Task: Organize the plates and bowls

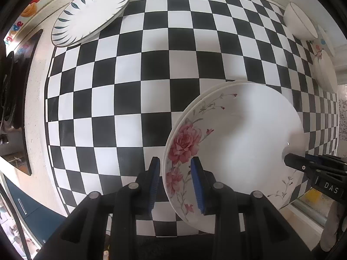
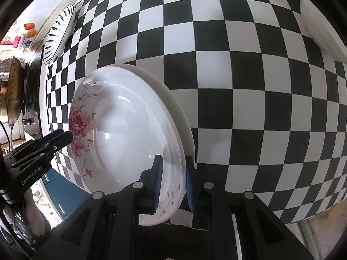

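Observation:
A white rose-patterned plate (image 1: 234,143) lies on top of a plain white plate (image 1: 208,91) on the checkered cloth. My left gripper (image 1: 176,184) straddles the rose plate's near rim, its blue pads a little apart from the rim. My right gripper (image 2: 172,182) is closed on the opposite rim of the same plate (image 2: 130,134); it shows in the left wrist view (image 1: 303,164) at the right. The left gripper shows in the right wrist view (image 2: 54,140). A leaf-rimmed plate (image 1: 91,13) sits at the far left. White bowls (image 1: 301,21) stand at the far right.
The checkered cloth (image 1: 130,86) covers most of the counter. A black stovetop (image 1: 17,99) with pans (image 2: 15,95) lies left of it. The counter's front edge runs below the plates, with blue cabinets (image 2: 56,184) under it. A flowered bowl (image 1: 325,73) stands on its edge at right.

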`<state>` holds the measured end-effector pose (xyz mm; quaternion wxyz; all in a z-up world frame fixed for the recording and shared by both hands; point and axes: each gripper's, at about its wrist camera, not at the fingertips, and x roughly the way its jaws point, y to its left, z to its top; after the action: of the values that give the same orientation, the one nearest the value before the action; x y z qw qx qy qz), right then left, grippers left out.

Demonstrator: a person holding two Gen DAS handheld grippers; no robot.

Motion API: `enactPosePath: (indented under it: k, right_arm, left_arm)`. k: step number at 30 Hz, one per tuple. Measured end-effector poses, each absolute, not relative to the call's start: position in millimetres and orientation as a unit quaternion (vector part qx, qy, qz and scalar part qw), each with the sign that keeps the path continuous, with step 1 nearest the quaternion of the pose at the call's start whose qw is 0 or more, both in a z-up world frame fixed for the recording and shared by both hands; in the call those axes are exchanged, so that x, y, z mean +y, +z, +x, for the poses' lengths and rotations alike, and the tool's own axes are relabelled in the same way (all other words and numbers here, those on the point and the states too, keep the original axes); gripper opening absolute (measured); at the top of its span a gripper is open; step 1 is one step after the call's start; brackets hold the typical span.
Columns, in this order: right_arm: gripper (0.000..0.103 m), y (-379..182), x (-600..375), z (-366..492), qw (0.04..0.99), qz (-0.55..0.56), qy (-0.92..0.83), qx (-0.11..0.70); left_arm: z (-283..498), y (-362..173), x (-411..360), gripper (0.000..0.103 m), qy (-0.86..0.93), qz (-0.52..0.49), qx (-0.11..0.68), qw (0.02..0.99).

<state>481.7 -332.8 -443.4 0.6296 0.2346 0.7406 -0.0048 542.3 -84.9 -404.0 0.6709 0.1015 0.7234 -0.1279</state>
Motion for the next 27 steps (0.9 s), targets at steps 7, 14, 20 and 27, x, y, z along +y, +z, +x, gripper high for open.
enactPosePath:
  k: [7, 14, 20, 27]
  right_arm:
    - [0.022, -441.6, -337.6, 481.4, 0.622, 0.249, -0.011, 0.743]
    - [0.022, -437.3, -337.4, 478.5, 0.624, 0.238, -0.011, 0.744]
    - [0.038, -416.4, -320.2, 474.3, 0.649, 0.205, -0.015, 0.733]
    - [0.095, -383.3, -300.1, 468.7, 0.689, 0.173, -0.016, 0.704]
  left_arm:
    - [539.4, -398.7, -84.5, 0.027, -0.132, 0.1, 0.722, 0.672]
    - [535.2, -388.8, -92.2, 0.027, -0.132, 0.108, 0.712, 0.681]
    - [533.1, -368.0, -96.0, 0.027, -0.125, 0.115, 0.697, 0.697]
    - [519.6, -335.9, -98.5, 0.027, -0.121, 0.112, 0.67, 0.724]
